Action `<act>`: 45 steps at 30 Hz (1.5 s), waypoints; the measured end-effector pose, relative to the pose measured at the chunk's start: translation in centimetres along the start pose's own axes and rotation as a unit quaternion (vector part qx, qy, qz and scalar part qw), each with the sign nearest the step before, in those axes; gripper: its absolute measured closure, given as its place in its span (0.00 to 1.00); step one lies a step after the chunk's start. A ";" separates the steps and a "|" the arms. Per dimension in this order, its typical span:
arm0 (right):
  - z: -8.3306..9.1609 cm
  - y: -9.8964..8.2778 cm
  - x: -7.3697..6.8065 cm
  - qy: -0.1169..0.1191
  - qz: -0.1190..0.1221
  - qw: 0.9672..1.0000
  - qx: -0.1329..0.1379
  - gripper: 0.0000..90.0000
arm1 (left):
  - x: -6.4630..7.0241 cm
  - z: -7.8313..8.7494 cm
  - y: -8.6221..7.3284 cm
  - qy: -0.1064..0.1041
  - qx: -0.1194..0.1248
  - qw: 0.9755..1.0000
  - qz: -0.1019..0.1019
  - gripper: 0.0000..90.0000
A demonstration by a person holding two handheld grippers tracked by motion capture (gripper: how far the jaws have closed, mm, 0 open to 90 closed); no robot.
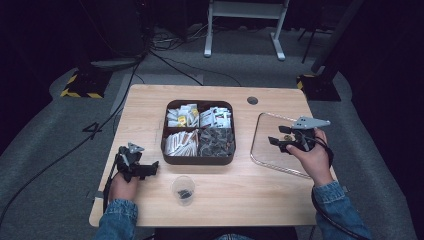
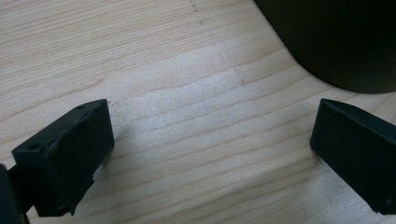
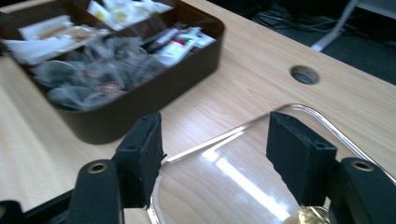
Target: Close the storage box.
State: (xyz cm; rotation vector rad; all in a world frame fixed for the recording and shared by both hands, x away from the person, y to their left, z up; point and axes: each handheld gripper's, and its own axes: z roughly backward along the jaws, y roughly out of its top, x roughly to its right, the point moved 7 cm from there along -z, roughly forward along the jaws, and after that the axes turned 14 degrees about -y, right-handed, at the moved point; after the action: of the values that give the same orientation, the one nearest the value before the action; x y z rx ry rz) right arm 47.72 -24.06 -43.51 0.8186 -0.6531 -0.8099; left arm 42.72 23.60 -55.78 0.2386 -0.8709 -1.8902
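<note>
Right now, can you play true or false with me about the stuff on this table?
1. The brown box has four sections filled with packets. True.
2. The right gripper is squeezing a packet. False: its jaws stand apart with nothing between them, over the clear tray.
3. A small clear cup stands on the table in front of the brown box. True.
4. The left gripper is inside the brown box. False: it is over bare wood beside the box, jaws open.
5. The clear tray sits to the left of the box. False: it sits to the right.
</note>
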 end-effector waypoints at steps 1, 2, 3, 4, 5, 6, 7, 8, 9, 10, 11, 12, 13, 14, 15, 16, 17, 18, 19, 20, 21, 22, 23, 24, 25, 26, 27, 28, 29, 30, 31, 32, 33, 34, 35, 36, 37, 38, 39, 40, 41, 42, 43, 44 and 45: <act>-0.2 -0.1 0.4 -0.005 -0.002 1.000 -0.002 0.40 | 0.0 0.0 0.0 0.000 0.000 1.000 0.000 0.00; -0.3 -0.3 0.7 -0.007 -0.005 1.000 -0.003 0.40 | 0.0 0.0 0.0 0.001 0.000 1.000 -0.001 0.00; -0.5 -0.5 1.2 -0.012 -0.013 1.000 -0.006 0.40 | 0.0 0.0 0.0 0.001 0.000 1.000 0.000 0.00; -0.6 -0.7 1.5 -0.015 -0.015 1.000 -0.008 0.40 | 0.0 0.0 0.0 0.001 0.000 1.000 0.000 0.00; -0.9 -1.0 2.1 -0.022 -0.021 0.999 -0.013 0.39 | 0.0 0.0 0.0 0.001 0.000 1.000 0.000 0.00; -1.0 -1.2 2.3 -0.025 -0.023 0.999 -0.014 0.39 | 0.0 0.0 0.0 0.002 0.000 1.000 0.001 0.00; -1.2 -1.5 2.9 -0.031 -0.030 0.999 -0.017 0.39 | 0.0 0.0 0.0 0.003 0.001 1.000 0.001 0.00; -1.4 -1.8 3.3 -0.037 -0.035 0.999 -0.021 0.38 | 0.0 0.0 0.0 0.003 0.001 1.000 0.001 0.00; -1.6 -2.1 3.7 -0.042 -0.040 0.998 -0.024 0.38 | 0.0 0.1 -0.1 0.005 0.001 1.000 0.003 0.00; -1.8 -2.4 4.1 -0.047 -0.045 0.998 -0.027 0.38 | 0.0 0.1 -0.1 0.005 0.002 1.000 0.003 0.00; -1.9 -2.6 4.4 -0.050 -0.048 0.997 -0.030 0.38 | 0.0 0.1 -0.1 0.007 0.002 1.000 0.004 0.00; -2.2 -3.1 4.9 -0.054 -0.055 0.996 -0.034 0.38 | 0.0 0.1 -0.1 0.007 0.003 1.000 0.004 0.00; -2.3 -3.3 5.1 -0.056 -0.057 0.996 -0.038 0.38 | 0.1 0.1 -0.1 0.007 0.003 1.000 0.007 0.00; -2.6 -3.8 5.6 -0.061 -0.061 0.995 -0.042 0.38 | 0.1 0.1 -0.1 0.006 0.002 1.000 0.006 0.00; -2.9 -4.1 5.8 -0.064 -0.066 0.995 -0.047 0.38 | 0.1 0.1 -0.2 0.007 0.002 1.000 0.006 0.00; -3.1 -4.4 6.1 -0.067 -0.069 0.994 -0.051 0.38 | 0.1 0.1 -0.2 0.008 0.003 1.000 0.008 0.00; -3.3 -4.7 6.3 -0.069 -0.072 0.994 -0.055 0.38 | 0.1 0.1 -0.2 0.008 0.002 1.000 0.007 0.00; -3.5 -4.9 6.4 -0.069 -0.075 0.993 -0.058 0.38 | 0.1 0.1 -0.2 0.008 0.002 1.000 0.007 0.00; -3.7 -5.2 6.5 -0.071 -0.076 0.993 -0.062 0.38 | 0.1 0.2 -0.2 0.008 0.002 1.000 0.008 0.00; -4.0 -5.4 6.6 -0.070 -0.076 0.992 -0.066 0.38 | 0.1 0.2 -0.2 0.008 0.003 1.000 0.008 0.00; -4.2 -5.7 6.7 -0.071 -0.076 0.992 -0.070 0.38 | 0.2 0.2 -0.2 0.008 0.004 1.000 0.009 0.00; -4.5 -5.9 6.7 -0.072 -0.077 0.992 -0.074 0.38 | 0.2 0.2 -0.2 0.008 0.004 1.000 0.009 0.00; -4.6 -6.2 6.7 -0.072 -0.076 0.991 -0.079 0.38 | 0.2 0.2 -0.2 0.008 0.004 1.000 0.009 0.00; -4.7 -6.4 6.8 -0.071 -0.077 0.991 -0.082 0.38 | 0.2 0.2 -0.2 0.008 0.005 1.000 0.009 0.00; -4.9 -6.6 6.8 -0.071 -0.076 0.991 -0.084 0.38 | 0.1 0.2 -0.3 0.009 0.004 1.000 0.007 0.00; -5.1 -6.9 6.8 -0.070 -0.078 0.990 -0.090 0.38 | 0.1 0.2 -0.3 0.009 0.003 1.000 0.007 0.00; -5.2 -7.1 6.9 -0.070 -0.078 0.990 -0.093 0.39 | 0.1 0.2 -0.3 0.009 0.003 1.000 0.007 0.00; -5.3 -7.3 6.9 -0.070 -0.079 0.990 -0.097 0.41 | 0.1 0.2 -0.3 0.009 0.003 1.000 0.007 0.00; -5.4 -7.5 6.9 -0.070 -0.080 0.989 -0.100 0.43 | 0.1 0.2 -0.3 0.009 0.003 1.000 0.007 0.00; -5.5 -7.8 6.8 -0.068 -0.081 0.989 -0.105 0.44 | 0.1 0.2 -0.3 0.009 0.003 1.000 0.007 0.00; -5.6 -8.0 6.8 -0.066 -0.079 0.989 -0.109 0.46 | 0.1 0.2 -0.3 0.009 0.003 1.000 0.007 0.00; -5.8 -8.2 6.7 -0.065 -0.078 0.989 -0.112 0.48 | 0.1 0.2 -0.3 0.009 0.003 1.000 0.007 0.00; -6.0 -8.4 6.6 -0.064 -0.074 0.988 -0.117 0.49 | 0.1 0.2 -0.3 0.009 0.003 1.000 0.007 0.00; -6.1 -8.6 6.6 -0.065 -0.072 0.988 -0.120 0.50 | 0.1 0.2 -0.3 0.009 0.003 1.000 0.007 0.00; -6.2 -8.8 6.6 -0.066 -0.072 0.988 -0.120 0.52 | 0.1 0.2 -0.3 0.009 0.004 1.000 0.007 0.00; -6.3 -8.9 6.6 -0.067 -0.071 0.987 -0.124 0.53 | 0.1 0.2 -0.3 0.009 0.003 1.000 0.007 0.00; -6.3 -9.0 6.6 -0.067 -0.071 0.987 -0.125 0.54 | 0.1 0.2 -0.3 0.009 0.003 1.000 0.007 0.00; -6.4 -9.2 6.6 -0.069 -0.072 0.987 -0.128 0.55 | 0.1 0.2 -0.3 0.009 0.004 1.000 0.007 0.00; -6.4 -9.3 6.7 -0.069 -0.071 0.987 -0.129 0.56 | 0.1 0.2 -0.3 0.009 0.003 1.000 0.007 0.00; -6.5 -9.4 6.7 -0.069 -0.072 0.986 -0.131 0.56 | 0.1 0.2 -0.3 0.009 0.003 1.000 0.007 0.00; -6.5 -9.4 6.7 -0.069 -0.073 0.986 -0.131 0.57 | 0.1 0.2 -0.3 0.009 0.003 1.000 0.007 0.00; -6.6 -9.5 6.7 -0.069 -0.070 0.986 -0.131 0.59 | 0.1 0.2 -0.3 0.009 0.003 1.000 0.007 0.00; -6.6 -9.6 6.7 -0.070 -0.069 0.987 -0.131 0.60 | 0.1 0.2 -0.3 0.009 0.003 1.000 0.007 0.00; -6.6 -9.6 6.8 -0.072 -0.068 0.987 -0.130 0.64 | 0.1 0.2 -0.3 0.008 0.004 1.000 0.007 0.00; -6.6 -9.7 6.9 -0.074 -0.069 0.987 -0.128 0.64 | 0.1 0.2 -0.3 0.009 0.003 1.000 0.007 0.00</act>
State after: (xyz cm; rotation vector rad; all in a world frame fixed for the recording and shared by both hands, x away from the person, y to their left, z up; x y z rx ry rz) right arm 52.93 -31.43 -53.67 0.5768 -0.6113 -1.0643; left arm 42.36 23.64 -55.78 0.2530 -0.8652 -1.8702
